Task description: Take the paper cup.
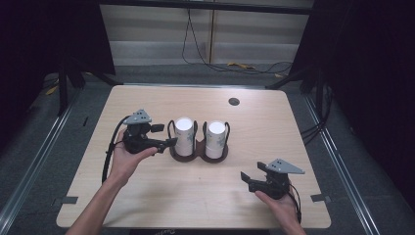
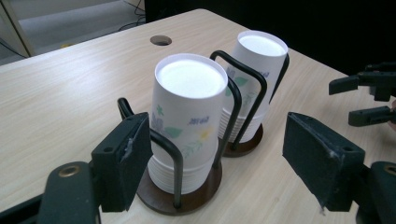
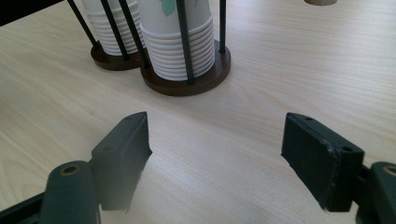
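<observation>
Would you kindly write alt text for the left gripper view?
Two stacks of upside-down paper cups stand in a dark wire holder on a wooden table. The left gripper is open before the nearer stack.

The two stacks of paper cups (image 1: 185, 134) are white with green leaf and yellow flower prints. Their holder (image 2: 175, 203) has a dark brown base and black wire bars. Beneath the holder, the table (image 1: 254, 127) is pale woodgrain. Both grippers (image 1: 164, 135) are black.

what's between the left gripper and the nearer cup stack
Only the holder's black wire loop. It rises in front of the nearer cup stack, beside the open left gripper. Otherwise the way is free.
</observation>
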`<state>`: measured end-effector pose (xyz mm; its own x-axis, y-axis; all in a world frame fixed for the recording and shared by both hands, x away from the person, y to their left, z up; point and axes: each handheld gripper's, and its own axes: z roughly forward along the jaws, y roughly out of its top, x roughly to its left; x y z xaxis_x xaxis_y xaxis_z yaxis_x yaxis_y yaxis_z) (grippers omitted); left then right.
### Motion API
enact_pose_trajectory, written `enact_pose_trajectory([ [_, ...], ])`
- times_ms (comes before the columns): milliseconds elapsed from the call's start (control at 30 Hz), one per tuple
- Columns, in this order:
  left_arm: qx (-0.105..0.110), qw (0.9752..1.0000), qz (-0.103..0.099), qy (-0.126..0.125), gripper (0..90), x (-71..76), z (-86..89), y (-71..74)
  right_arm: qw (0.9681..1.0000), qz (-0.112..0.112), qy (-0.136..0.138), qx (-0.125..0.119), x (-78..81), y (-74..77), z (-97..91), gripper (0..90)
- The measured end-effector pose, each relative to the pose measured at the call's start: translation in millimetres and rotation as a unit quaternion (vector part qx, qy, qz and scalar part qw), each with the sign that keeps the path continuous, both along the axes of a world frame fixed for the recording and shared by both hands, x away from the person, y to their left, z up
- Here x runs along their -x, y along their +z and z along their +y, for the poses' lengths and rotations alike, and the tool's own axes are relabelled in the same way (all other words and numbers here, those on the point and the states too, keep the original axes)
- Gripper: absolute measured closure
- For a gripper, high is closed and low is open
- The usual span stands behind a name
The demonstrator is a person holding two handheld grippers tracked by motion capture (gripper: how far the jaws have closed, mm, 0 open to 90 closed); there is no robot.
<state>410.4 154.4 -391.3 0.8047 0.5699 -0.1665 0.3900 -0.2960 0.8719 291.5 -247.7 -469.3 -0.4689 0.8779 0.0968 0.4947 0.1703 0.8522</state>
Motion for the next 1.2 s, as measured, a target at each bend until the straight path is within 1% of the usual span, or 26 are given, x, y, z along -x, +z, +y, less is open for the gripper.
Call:
enact_pose_trajectory([
  [33, -0.001, 1.0, 0.0, -0.001, 23.6, -2.3, -0.9, 0.9, 1.0, 0.0, 0.0, 0.001, 0.2, 0.1, 0.1, 23.6],
  [133, 0.004, 1.0, -0.005, -0.004, 26.3, -4.5, -2.2, 4.1, 1.0, -0.001, 0.0, 0.003, 0.6, 0.4, 0.1, 23.5],
  [200, 0.005, 0.9998, -0.012, -0.014, 29.7, -4.2, -2.5, 8.4, 1.0, 0.001, 0.0, 0.001, 0.1, 0.1, -0.2, 23.5],
  [233, 0.006, 0.9998, -0.015, -0.012, 29.6, -5.1, -2.8, 11.6, 1.0, 0.002, 0.001, 0.002, -0.3, -0.4, -0.2, 23.6],
  [300, 0.009, 0.9998, -0.016, -0.01, 29.6, -6.6, -2.7, 13.1, 1.0, 0.003, 0.001, 0.003, -0.4, -0.5, 0.5, 23.8],
  [333, 0.007, 0.9998, -0.018, -0.01, 29.6, -8.6, -2.4, 14.0, 1.0, 0.003, 0.001, 0.003, -0.4, -0.5, 0.5, 23.8],
  [367, 0.009, 0.9998, -0.016, -0.011, 30.3, -11.6, -3.5, 13.7, 1.0, 0.0, 0.002, 0.005, 0.1, 0.2, 1.2, 23.9],
  [400, 0.009, 0.9998, -0.016, -0.011, 31.2, -11.6, -3.5, 13.7, 1.0, 0.0, 0.002, 0.005, 0.1, 0.2, 1.2, 23.9],
  [433, -0.001, 0.9998, -0.014, -0.011, 32.2, -16.0, -6.4, 13.0, 1.0, -0.002, 0.002, 0.007, 0.8, 0.8, 1.4, 23.9],
  [467, -0.001, 0.9998, -0.014, -0.011, 32.3, -16.0, -6.4, 13.0, 1.0, -0.002, 0.002, 0.007, 0.8, 0.8, 1.4, 23.9],
  [567, -0.021, 0.9995, -0.02, -0.011, 35.3, -19.8, -13.2, 14.5, 1.0, -0.001, 0.001, 0.005, 0.4, 0.7, 0.8, 23.9],
  [600, -0.022, 0.9994, -0.019, -0.015, 35.5, -21.5, -15.5, 15.3, 1.0, 0.0, 0.0, 0.003, 0.2, 0.7, 0.7, 23.9],
  [667, -0.028, 0.9993, -0.021, -0.011, 35.1, -24.1, -19.0, 17.7, 1.0, 0.002, 0.001, 0.004, -0.1, 0.4, 0.6, 23.8],
  [700, -0.029, 0.9994, -0.018, -0.012, 33.5, -27.5, -22.4, 20.0, 1.0, 0.001, 0.002, 0.003, 0.0, 0.4, 0.8, 23.9],
  [800, -0.032, 0.9993, -0.012, -0.014, 31.9, -30.5, -26.3, 20.3, 1.0, 0.0, 0.004, 0.004, 0.4, 0.6, 0.9, 23.9],
  [867, -0.044, 0.9988, -0.009, -0.019, 31.0, -33.2, -31.0, 19.7, 1.0, 0.0, 0.004, 0.003, 0.5, 0.6, 0.5, 23.9],
  [900, -0.048, 0.9986, -0.012, -0.017, 30.5, -35.0, -33.1, 18.9, 1.0, 0.001, 0.003, 0.004, 0.3, 0.4, 0.4, 23.8],
  [967, -0.051, 0.9985, -0.007, -0.019, 30.3, -38.2, -35.2, 18.1, 1.0, 0.003, 0.002, 0.002, 0.2, 0.4, 0.0, 23.8],
  [1000, -0.057, 0.9982, -0.005, -0.018, 30.2, -39.8, -38.0, 17.5, 1.0, 0.002, 0.002, 0.004, 0.3, 0.5, -0.1, 23.9],
  [1033, -0.057, 0.9982, -0.005, -0.018, 30.0, -39.8, -38.0, 17.5, 1.0, 0.002, 0.002, 0.004, 0.3, 0.5, -0.1, 23.9],
  [1100, -0.069, 0.9974, -0.005, -0.021, 29.7, -40.1, -42.4, 17.1, 1.0, 0.001, 0.003, 0.004, 0.4, 0.5, 0.0, 23.8],
  [1133, -0.08, 0.9965, -0.011, -0.021, 29.6, -39.6, -45.9, 16.7, 1.0, 0.002, 0.003, 0.004, 0.1, 0.4, 0.0, 23.8],
  [1200, -0.09, 0.9956, -0.011, -0.024, 28.4, -40.4, -50.5, 15.4, 1.0, 0.003, 0.003, 0.007, -0.7, -0.2, 0.0, 23.9],
])
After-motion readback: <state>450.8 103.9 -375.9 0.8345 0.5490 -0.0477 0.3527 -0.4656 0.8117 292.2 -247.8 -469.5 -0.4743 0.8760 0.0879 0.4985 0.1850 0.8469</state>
